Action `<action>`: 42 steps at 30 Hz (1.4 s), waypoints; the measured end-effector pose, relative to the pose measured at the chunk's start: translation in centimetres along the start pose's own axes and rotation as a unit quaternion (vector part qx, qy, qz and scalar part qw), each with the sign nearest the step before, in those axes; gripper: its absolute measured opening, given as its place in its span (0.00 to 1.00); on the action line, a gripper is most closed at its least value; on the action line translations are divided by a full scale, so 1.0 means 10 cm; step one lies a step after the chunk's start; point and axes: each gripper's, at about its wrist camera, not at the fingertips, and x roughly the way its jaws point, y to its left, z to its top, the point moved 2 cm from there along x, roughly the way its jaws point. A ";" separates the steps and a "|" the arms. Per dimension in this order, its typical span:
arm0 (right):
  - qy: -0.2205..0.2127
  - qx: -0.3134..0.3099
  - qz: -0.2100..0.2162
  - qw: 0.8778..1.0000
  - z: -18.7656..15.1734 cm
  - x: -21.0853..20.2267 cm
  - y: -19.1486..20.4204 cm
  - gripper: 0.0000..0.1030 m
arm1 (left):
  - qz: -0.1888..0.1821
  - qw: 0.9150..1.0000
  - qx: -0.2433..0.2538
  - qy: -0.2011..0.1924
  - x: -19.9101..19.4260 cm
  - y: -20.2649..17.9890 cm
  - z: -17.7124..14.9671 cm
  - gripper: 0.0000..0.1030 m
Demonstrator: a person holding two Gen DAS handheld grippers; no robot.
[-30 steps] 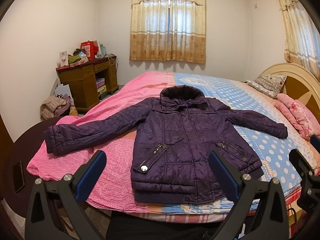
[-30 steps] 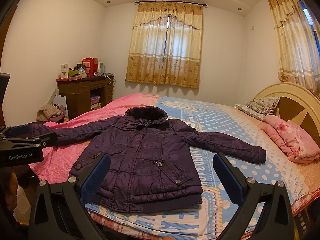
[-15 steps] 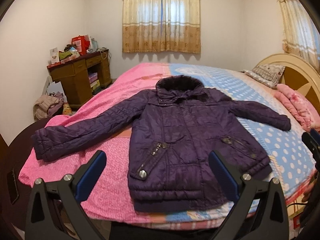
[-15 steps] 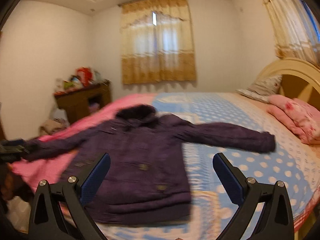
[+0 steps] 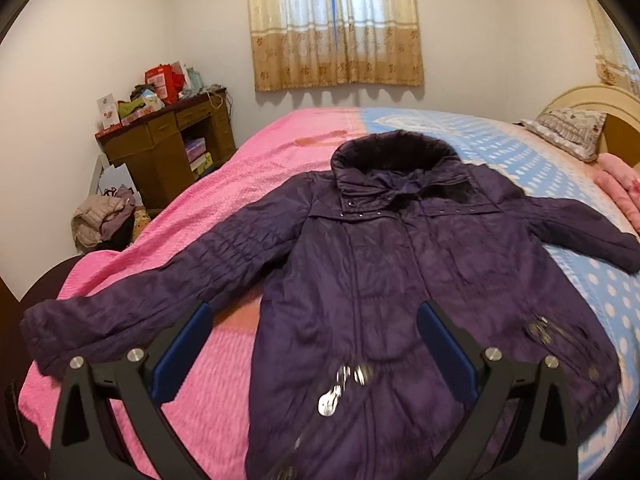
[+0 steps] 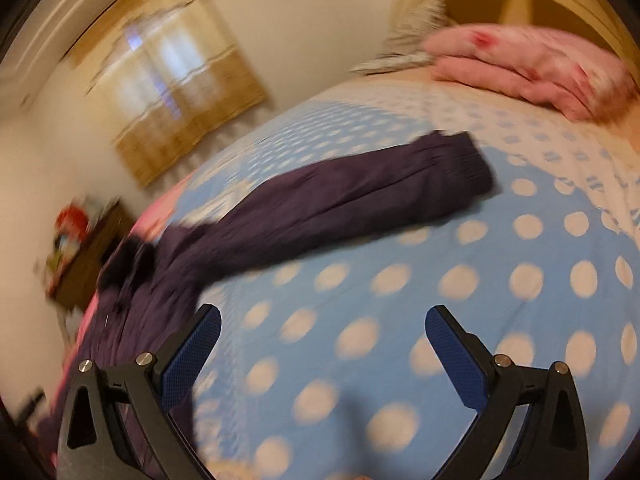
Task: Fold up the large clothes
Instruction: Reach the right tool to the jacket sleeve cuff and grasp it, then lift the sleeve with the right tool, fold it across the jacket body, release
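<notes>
With the purple jacket (image 5: 404, 280) spread flat on the bed (image 5: 248, 184), both gaping and empty, the left hand-held gripper (image 5: 312, 348) has closed in over its hem while the right hand-held gripper (image 6: 322, 344) has swung toward the far sleeve (image 6: 360, 192), probably the first fold.

The jacket (image 5: 404, 280) is a dark purple quilted cloth with a faint sheen, crinkled along its sleeve (image 5: 160, 288), with a duller, fuzzy-looking collar (image 5: 396, 152) and shiny metal snaps (image 5: 332, 400) at the pocket. It lies on a bed (image 5: 256, 168) spread with a pink cloth of nubbly, matt texture and a smoother blue cloth with pale dots (image 6: 460, 280). The left hand-held gripper (image 5: 316, 356) and the right hand-held gripper (image 6: 324, 356) have matt black plastic arms, bright metal screw heads and blue pads (image 6: 192, 356) with a fine grid texture. The dresser (image 5: 168, 148) looks like brown varnished wood; the curtain (image 5: 336, 28) is thin patterned cloth.
</notes>
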 end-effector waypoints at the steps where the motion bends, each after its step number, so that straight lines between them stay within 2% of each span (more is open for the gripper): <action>1: -0.005 0.019 0.002 1.000 0.09 0.07 -0.11 0.99 | 0.000 1.000 -0.003 0.003 0.07 0.00 0.01 1.00; 5: -0.020 0.125 0.005 0.992 0.42 0.34 -0.63 0.99 | 0.008 1.000 -0.011 0.012 0.28 -0.06 0.02 1.00; 9: -0.018 0.200 0.009 0.980 0.63 0.59 -0.94 0.99 | 0.007 1.000 -0.012 0.025 0.40 -0.11 -0.02 1.00; 12: -0.012 0.227 0.008 0.974 0.72 0.77 -1.00 0.99 | 0.017 0.999 -0.001 0.027 0.47 -0.15 -0.02 1.00; 15: -0.012 0.228 -0.008 0.974 0.82 0.92 -1.03 0.97 | 0.016 0.999 -0.008 0.034 0.55 -0.16 0.01 1.00; 16: -0.007 0.226 -0.012 0.974 0.87 0.97 -1.05 0.91 | 0.016 0.999 -0.010 0.037 0.56 -0.15 0.01 1.00; 17: -0.006 0.224 -0.021 0.974 0.89 1.00 -1.06 0.72 | 0.015 0.999 -0.011 0.039 0.57 -0.16 0.01 1.00; 19: 0.005 0.227 -0.021 0.974 0.91 1.09 -1.12 0.49 | 0.011 0.999 -0.015 0.043 0.59 -0.15 0.00 1.00; 22: -0.008 0.211 -0.015 0.977 0.92 1.11 -1.15 0.42 | 0.005 0.999 -0.017 0.046 0.59 -0.16 -0.02 1.00; 27: -0.060 0.128 -0.013 0.990 1.15 0.77 -0.79 0.35 | -0.002 0.999 -0.032 0.037 0.51 -0.07 0.01 1.00; 31: -0.108 0.055 -0.004 0.993 1.43 0.39 -0.33 0.34 | -0.011 0.998 -0.049 0.027 0.43 0.04 0.04 1.00; 36: -0.142 -0.027 0.011 0.989 1.74 0.09 0.36 0.34 | -0.017 0.998 -0.058 0.017 0.35 0.13 0.04 1.00; 42: -0.167 -0.124 0.049 0.977 1.81 -0.16 1.29 0.34 | -0.022 0.997 -0.070 0.009 0.26 0.25 0.02 1.00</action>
